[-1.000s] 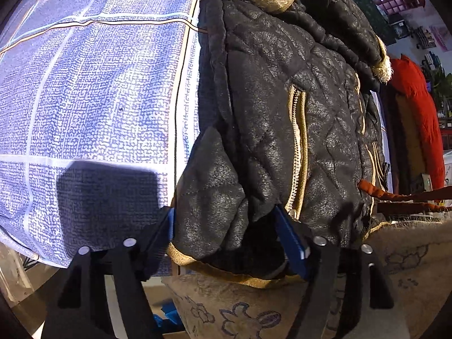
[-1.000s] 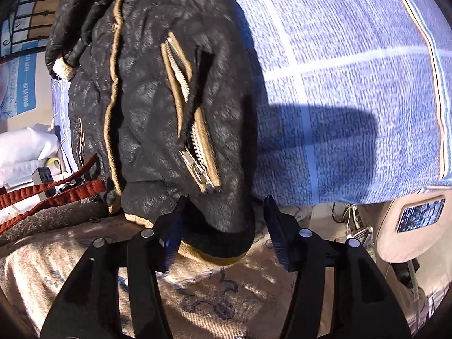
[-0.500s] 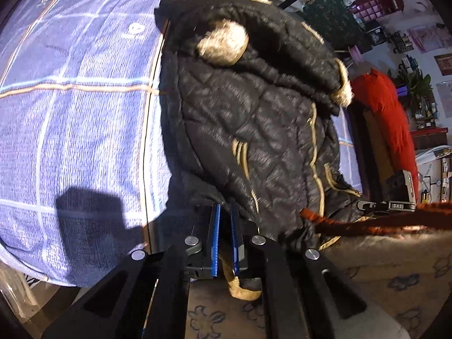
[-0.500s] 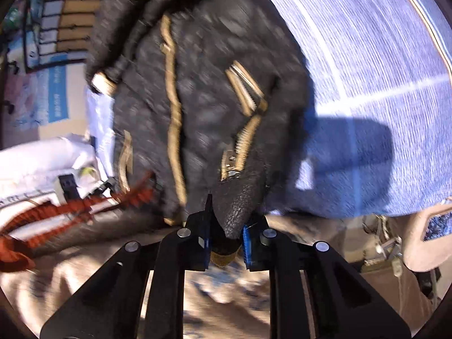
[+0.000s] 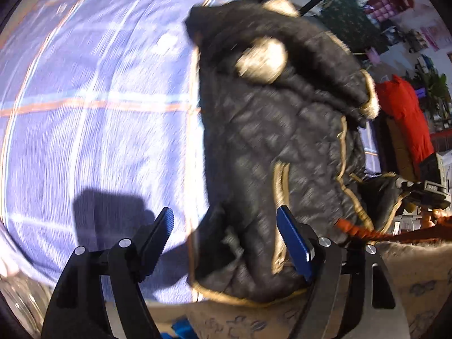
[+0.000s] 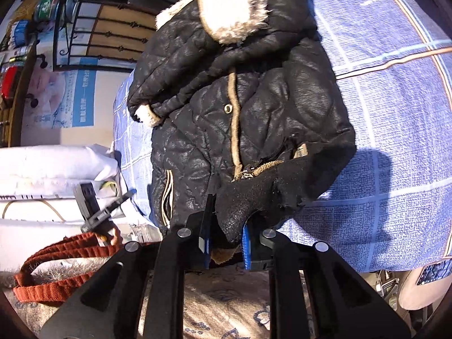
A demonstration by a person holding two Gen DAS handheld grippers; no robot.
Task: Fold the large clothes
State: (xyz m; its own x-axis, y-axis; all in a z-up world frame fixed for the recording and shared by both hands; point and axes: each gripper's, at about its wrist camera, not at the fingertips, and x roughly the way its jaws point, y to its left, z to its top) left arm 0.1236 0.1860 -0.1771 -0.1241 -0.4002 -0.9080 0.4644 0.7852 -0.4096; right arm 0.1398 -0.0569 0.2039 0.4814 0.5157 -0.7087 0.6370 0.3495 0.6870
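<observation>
Right wrist view: the right gripper has its jaws pinching the black jacket hem, lifted off the blue bedsheet, while the left gripper has just spread its jaws wide, gripping nothing.

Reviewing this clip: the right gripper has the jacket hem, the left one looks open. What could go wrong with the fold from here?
1. The right gripper pinches only one corner of the black quilted jacket; the heavy garment could slip out.
2. The left gripper has just opened, its pads off the hem, so a one-sided lift may skew the fold.
3. The orange strap lies beside the hem and might snag.
</observation>
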